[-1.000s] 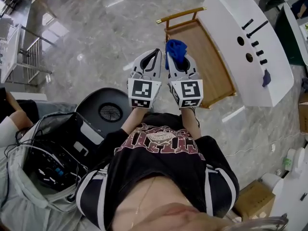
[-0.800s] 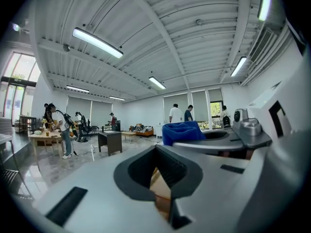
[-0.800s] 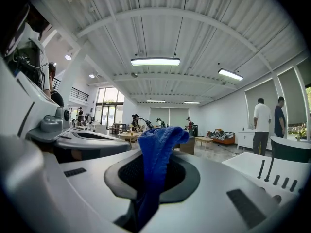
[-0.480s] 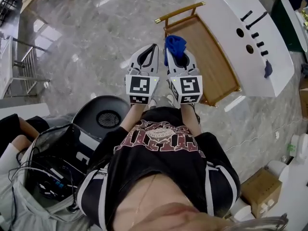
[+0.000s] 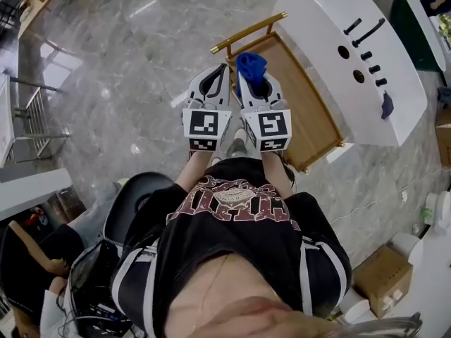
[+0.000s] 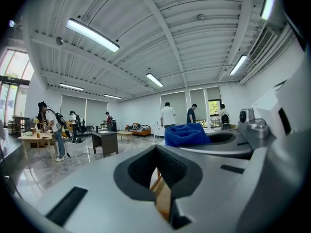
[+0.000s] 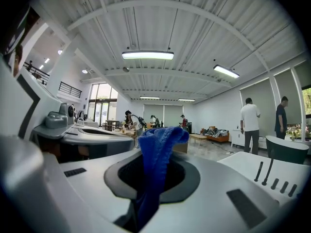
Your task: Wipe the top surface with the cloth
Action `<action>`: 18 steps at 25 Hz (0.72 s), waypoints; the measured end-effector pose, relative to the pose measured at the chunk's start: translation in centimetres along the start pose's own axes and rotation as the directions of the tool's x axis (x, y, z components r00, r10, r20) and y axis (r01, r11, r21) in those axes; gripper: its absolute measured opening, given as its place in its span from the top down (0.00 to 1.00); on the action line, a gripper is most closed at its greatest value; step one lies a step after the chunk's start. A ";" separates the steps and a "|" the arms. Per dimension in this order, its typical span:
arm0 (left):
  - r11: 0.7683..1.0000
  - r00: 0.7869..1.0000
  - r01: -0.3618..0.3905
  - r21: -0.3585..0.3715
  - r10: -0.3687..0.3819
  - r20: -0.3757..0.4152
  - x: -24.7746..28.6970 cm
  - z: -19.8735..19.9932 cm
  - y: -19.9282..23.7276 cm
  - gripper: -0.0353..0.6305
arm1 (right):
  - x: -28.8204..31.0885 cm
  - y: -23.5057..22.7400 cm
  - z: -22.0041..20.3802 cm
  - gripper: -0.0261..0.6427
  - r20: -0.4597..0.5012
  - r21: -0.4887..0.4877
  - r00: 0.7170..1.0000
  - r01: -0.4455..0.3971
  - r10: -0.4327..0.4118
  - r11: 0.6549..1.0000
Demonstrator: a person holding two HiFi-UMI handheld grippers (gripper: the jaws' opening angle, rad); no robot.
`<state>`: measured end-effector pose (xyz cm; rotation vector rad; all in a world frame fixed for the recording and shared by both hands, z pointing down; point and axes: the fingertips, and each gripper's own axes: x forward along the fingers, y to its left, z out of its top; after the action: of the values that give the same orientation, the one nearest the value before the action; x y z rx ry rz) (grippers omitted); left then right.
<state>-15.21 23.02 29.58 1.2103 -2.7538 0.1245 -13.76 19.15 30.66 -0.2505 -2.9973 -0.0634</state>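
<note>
Pinches a blue cloth (image 7: 156,144) in the right gripper (image 5: 251,80), jaws clenched on it. Soft, nubbly terry, bunched into a rounded tuft past the tips and trailing down as a narrow fold through the dark oval hollow between the jaws. Keeps the left gripper (image 5: 221,73) closed and empty just beside it: smooth grey plastic shells, tips together, a ribbed black lining round the teardrop recess, and only a thin slit behind it with a sliver of wood showing through. Carries a cube with black-and-white square markers (image 5: 204,129) at the back of each tool, the two side by side and almost touching.

From the head view, places the cloth over the near-left corner of the wooden top (image 5: 304,101): a flat rectangular slab of warm matte timber, edged on its far short side by a slim brass-coloured rail (image 5: 246,32). Cannot tell whether the cloth touches the wood. Beside it, to the right, a glossy white tabletop (image 5: 324,20) with rounded corners, dark round holes and slots. Underneath, polished grey marble floor (image 5: 134,62) with pale reflections.
</note>
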 end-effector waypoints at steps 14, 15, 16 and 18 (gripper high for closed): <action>0.996 0.997 0.073 0.048 -0.072 -0.039 13.2 1.3 -5.6 0.88 | 2.5 -13.8 -0.8 0.88 0.013 0.058 0.998 0.058 -0.059 0.997; 0.996 0.996 0.079 0.052 -0.077 -0.043 13.8 1.2 -6.0 0.88 | 2.5 -14.6 -0.9 0.88 0.014 0.064 0.998 0.064 -0.065 0.996; 0.995 0.995 0.085 0.055 -0.083 -0.048 14.4 1.2 -6.4 0.88 | 2.6 -15.3 -1.1 0.88 0.013 0.071 0.997 0.070 -0.071 0.995; 0.993 0.993 0.101 0.061 -0.098 -0.058 15.7 1.1 -7.1 0.88 | 2.6 -16.5 -1.3 0.88 0.009 0.084 0.996 0.084 -0.085 0.993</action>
<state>-20.55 6.69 31.01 1.3367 -2.6554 0.2341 -18.92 3.23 31.84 -0.1152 -3.0137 0.0551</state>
